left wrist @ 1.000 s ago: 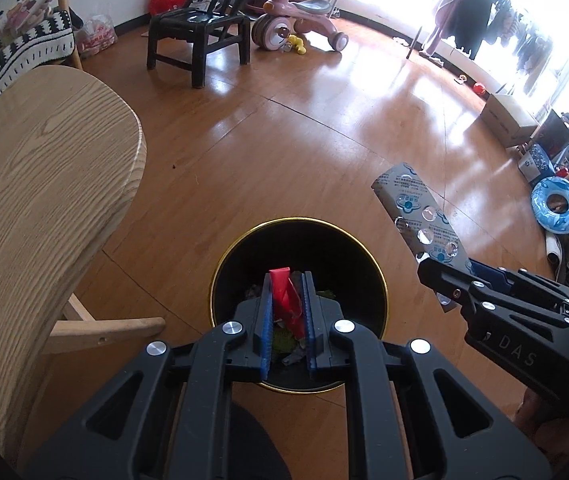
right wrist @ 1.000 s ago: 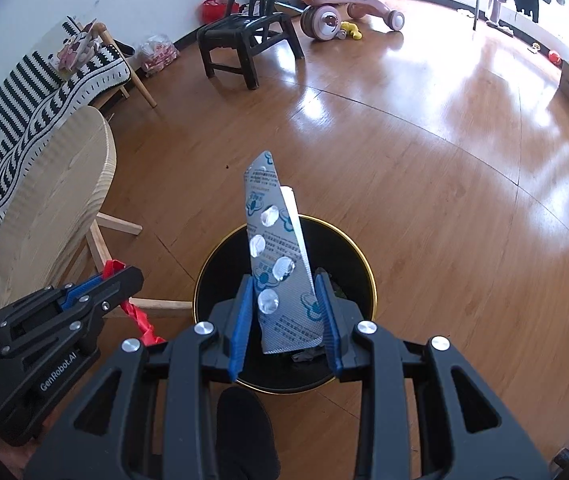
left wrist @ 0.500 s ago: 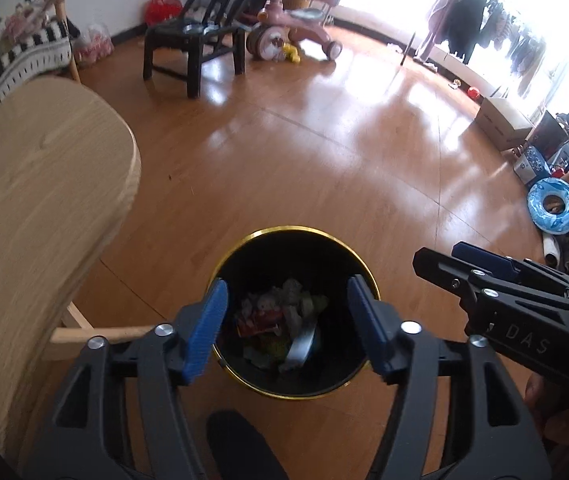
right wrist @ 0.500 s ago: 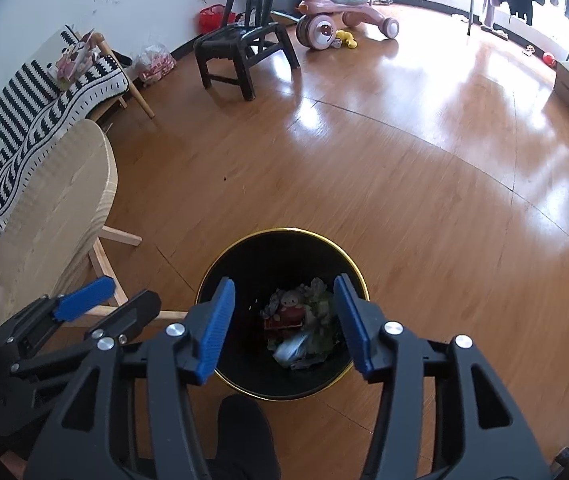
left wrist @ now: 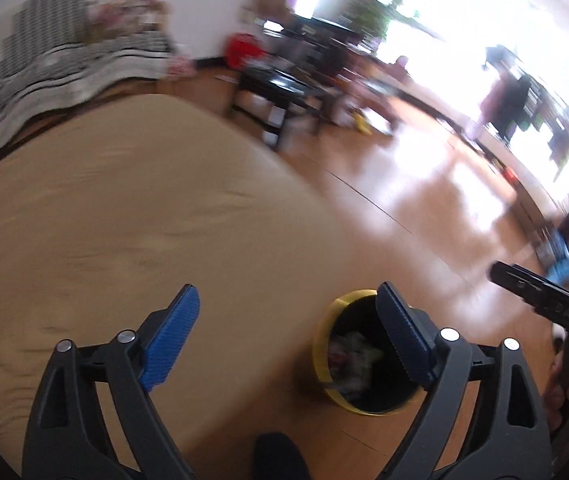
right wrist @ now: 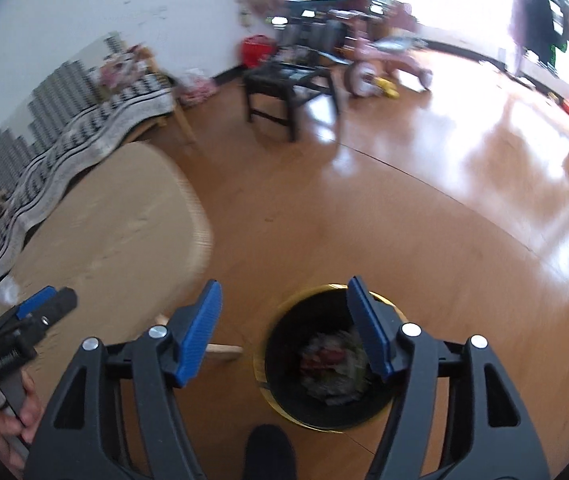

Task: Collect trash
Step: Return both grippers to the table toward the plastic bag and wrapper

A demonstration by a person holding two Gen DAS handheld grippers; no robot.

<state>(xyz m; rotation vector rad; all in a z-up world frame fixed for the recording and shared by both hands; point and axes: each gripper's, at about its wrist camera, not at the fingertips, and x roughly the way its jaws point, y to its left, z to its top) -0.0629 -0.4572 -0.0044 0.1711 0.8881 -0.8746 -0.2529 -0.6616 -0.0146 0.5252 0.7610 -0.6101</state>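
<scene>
Black inside and edged in gold, the trash bin [right wrist: 324,364] stands on the wooden floor [right wrist: 404,216], and crumpled trash [right wrist: 332,364] is seen lying in its bottom, a red scrap among pale wrappers. Both tools are held above it with nothing between their blue pads: the left hand-held gripper [left wrist: 284,336] is spread wide over the edge of the tabletop [left wrist: 124,220], with the bin at its right finger, and the right hand-held gripper [right wrist: 284,328] is likewise spread wide, the bin showing past its right finger. A drop into the bin is judged to be finished, so the step in hand is taken to be the search for more trash. The next move calls for both tools to be turned toward the pale wooden tabletop and for any remaining litter to be found there; none can be made out on it, since the left view is heavily smeared by motion.

Round about, a striped cloth [right wrist: 64,152] is draped behind the tabletop, a dark chair [right wrist: 288,84] stands farther off, and a pink ride-on toy [right wrist: 388,64] is seen near the bright windows. Little stands in the way; only the rim of the tabletop and its wooden leg [right wrist: 224,350], just beside the bin, need to be cleared as the tools are swung across
</scene>
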